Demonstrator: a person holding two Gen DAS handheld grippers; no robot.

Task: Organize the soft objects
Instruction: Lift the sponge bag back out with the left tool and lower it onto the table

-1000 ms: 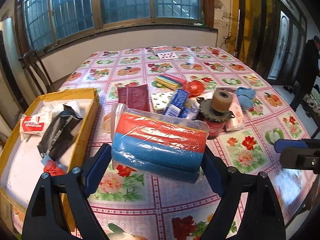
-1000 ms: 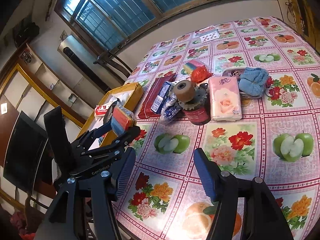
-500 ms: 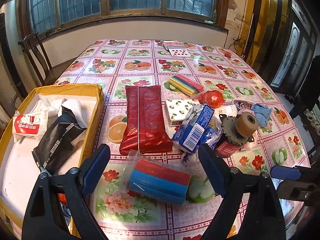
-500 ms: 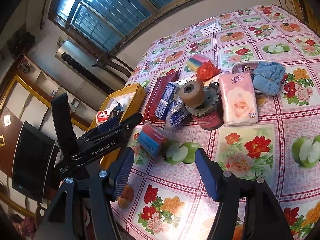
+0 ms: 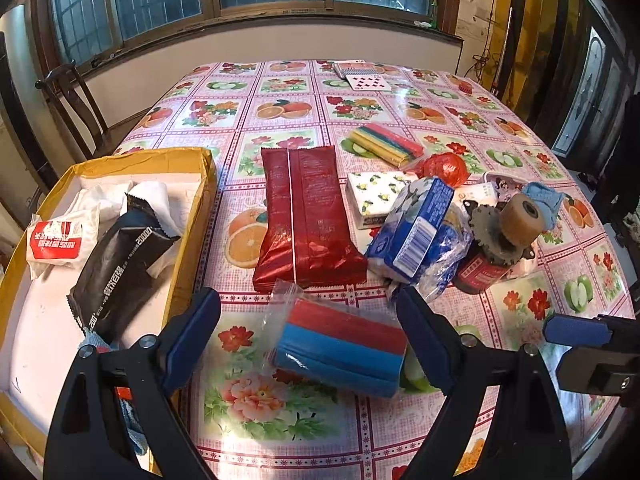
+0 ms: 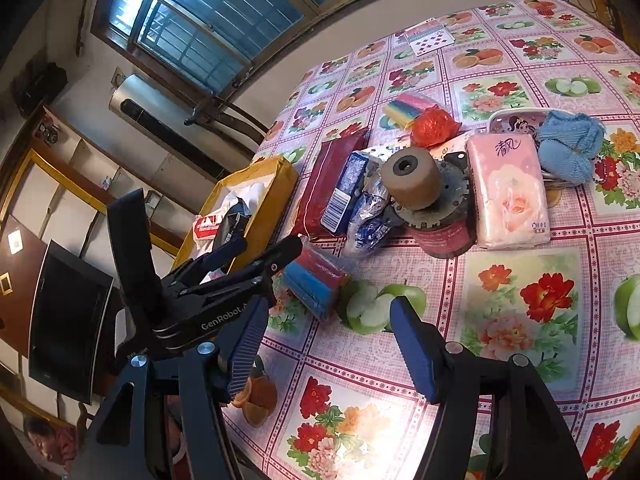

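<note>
The left gripper [image 5: 308,334] hangs with its jaws spread wide and empty around the bagged red-and-blue cloths [image 5: 340,348], which lie flat on the table [image 5: 280,420] near its front edge, just beside the yellow box [image 5: 192,240] at the left edge. To grip well, I would lower the fingers until they flank the firm stack itself, not the loose plastic flap, then close squarely across its short sides. The right gripper [image 6: 328,344], jaws also apart and holding nothing, should keep clear.
</note>
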